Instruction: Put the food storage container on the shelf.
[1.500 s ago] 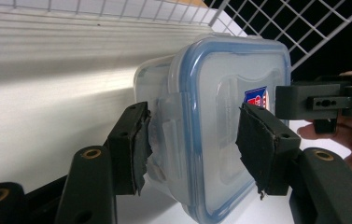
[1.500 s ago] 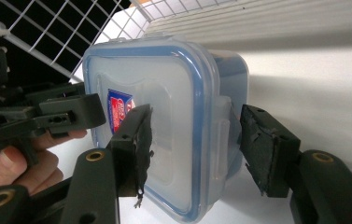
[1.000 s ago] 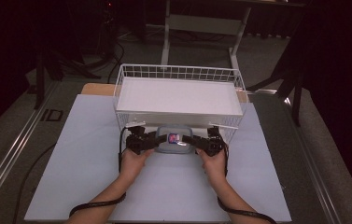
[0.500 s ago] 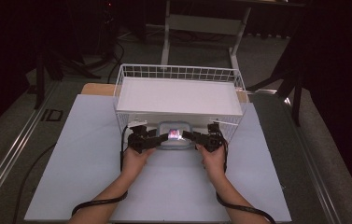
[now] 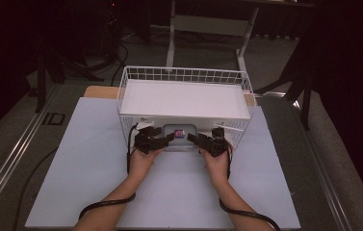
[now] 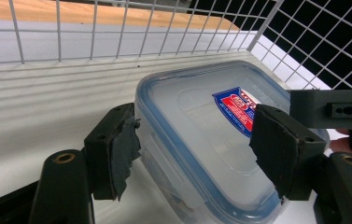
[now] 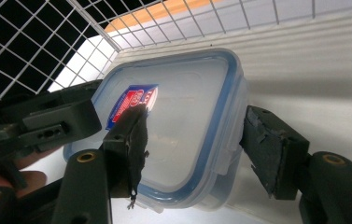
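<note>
White wire basket (image 5: pixel 184 77) sits on the pale table sheet (image 5: pixel 87 163), open side toward the person. A flat white shelf (image 5: pixel 184 98) roofs it over, so both tools work in the low slot under that shelf. Mesh walls close in just outside each hand; wooden strip (image 6: pixel 94 11) shows beyond the back mesh.

Clear plastic box (image 5: pixel 180 134) with blue-rimmed lid and a red-blue label (image 6: pixel 239 109) rests on the basket floor, between the two tools.

Left gripper (image 6: pixel 192 144): jaws have just been opening. Box corner sits between the fingers (image 6: pixel 120 149); one pad is right at the box's side wall, the other hangs over the lid by the label. No clamp visible, pads apart.

Right gripper (image 7: pixel 201 149): jaws have just been opening a little. It straddles the opposite corner, one finger (image 7: pixel 131 140) above the lid near the label, the other clear of the box rim with a gap. Not pressing.
</note>
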Action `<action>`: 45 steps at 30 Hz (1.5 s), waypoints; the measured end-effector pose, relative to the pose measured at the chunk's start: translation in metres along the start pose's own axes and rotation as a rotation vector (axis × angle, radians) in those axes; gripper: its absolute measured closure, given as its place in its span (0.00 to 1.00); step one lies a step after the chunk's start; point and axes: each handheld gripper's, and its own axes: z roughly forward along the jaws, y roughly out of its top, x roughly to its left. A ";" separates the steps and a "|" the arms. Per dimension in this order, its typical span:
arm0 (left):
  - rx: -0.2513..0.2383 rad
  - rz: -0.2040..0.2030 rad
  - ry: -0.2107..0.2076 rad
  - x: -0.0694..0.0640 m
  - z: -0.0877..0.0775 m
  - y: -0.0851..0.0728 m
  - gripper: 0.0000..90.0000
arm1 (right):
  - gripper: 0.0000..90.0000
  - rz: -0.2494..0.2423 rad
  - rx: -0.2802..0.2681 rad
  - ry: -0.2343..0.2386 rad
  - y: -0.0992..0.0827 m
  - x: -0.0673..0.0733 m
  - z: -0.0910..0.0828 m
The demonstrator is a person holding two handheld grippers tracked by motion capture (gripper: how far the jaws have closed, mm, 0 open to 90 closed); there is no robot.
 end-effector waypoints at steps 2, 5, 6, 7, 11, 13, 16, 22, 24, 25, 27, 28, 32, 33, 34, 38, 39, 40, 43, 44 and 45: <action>-0.008 -0.002 -0.002 -0.002 -0.003 0.000 0.39 | 0.45 -0.055 -0.014 -0.016 -0.001 0.003 -0.002; -0.012 -0.001 -0.010 -0.004 -0.008 0.000 0.39 | 0.43 -0.087 -0.010 -0.020 -0.002 0.007 -0.006; -0.009 0.004 -0.011 -0.005 -0.009 0.001 0.39 | 0.43 -0.106 -0.012 -0.024 -0.002 0.009 -0.007; -0.013 0.021 -0.019 -0.005 -0.011 0.001 0.39 | 0.43 -0.120 -0.013 -0.039 -0.001 0.011 -0.010; 0.005 0.060 -0.011 -0.008 -0.020 0.000 0.39 | 0.43 -0.175 -0.026 -0.046 -0.001 0.018 -0.020; 0.005 0.064 -0.015 -0.011 -0.027 -0.002 0.39 | 0.43 -0.197 -0.041 -0.057 -0.003 0.022 -0.025; 0.022 0.081 -0.028 -0.014 -0.038 -0.007 0.39 | 0.44 -0.215 -0.050 -0.036 -0.009 0.030 -0.031; 0.025 0.088 -0.098 -0.022 -0.063 -0.022 0.33 | 0.57 -0.229 -0.012 -0.007 -0.023 0.043 -0.036; 0.025 0.082 -0.118 -0.024 -0.072 -0.026 0.29 | 0.65 -0.231 -0.009 0.002 -0.028 0.046 -0.037; 0.023 0.073 -0.131 -0.025 -0.076 -0.027 0.27 | 0.69 -0.239 0.002 0.002 -0.030 0.047 -0.036; 0.004 0.084 -0.141 -0.027 -0.086 -0.031 0.24 | 0.80 -0.263 0.015 -0.003 -0.035 0.050 -0.034; -0.002 0.098 -0.140 -0.027 -0.090 -0.033 0.20 | 0.84 -0.272 0.021 -0.010 -0.037 0.051 -0.032; 0.004 0.096 -0.116 -0.024 -0.101 -0.040 0.05 | 1.00 -0.300 0.063 -0.022 -0.045 0.054 -0.024; 0.006 0.097 -0.103 -0.023 -0.103 -0.042 0.01 | 1.00 -0.310 0.074 -0.030 -0.047 0.054 -0.021; 0.004 0.110 -0.092 -0.022 -0.105 -0.044 0.01 | 1.00 -0.313 0.082 -0.035 -0.048 0.054 -0.019; -0.006 0.127 -0.054 -0.017 -0.106 -0.048 0.01 | 1.00 -0.320 0.092 -0.055 -0.049 0.054 -0.008; -0.010 0.129 -0.045 -0.017 -0.106 -0.048 0.01 | 1.00 -0.324 0.092 -0.063 -0.049 0.053 -0.005; -0.016 0.129 -0.045 -0.016 -0.106 -0.048 0.01 | 1.00 -0.325 0.091 -0.067 -0.048 0.053 -0.003; -0.017 0.137 -0.038 -0.016 -0.106 -0.050 0.01 | 1.00 -0.314 0.088 -0.068 -0.046 0.052 0.005; -0.017 0.137 -0.038 -0.016 -0.106 -0.050 0.01 | 1.00 -0.309 0.087 -0.070 -0.046 0.053 0.008; -0.017 0.138 -0.032 -0.016 -0.107 -0.051 0.01 | 1.00 -0.310 0.082 -0.073 -0.045 0.053 0.010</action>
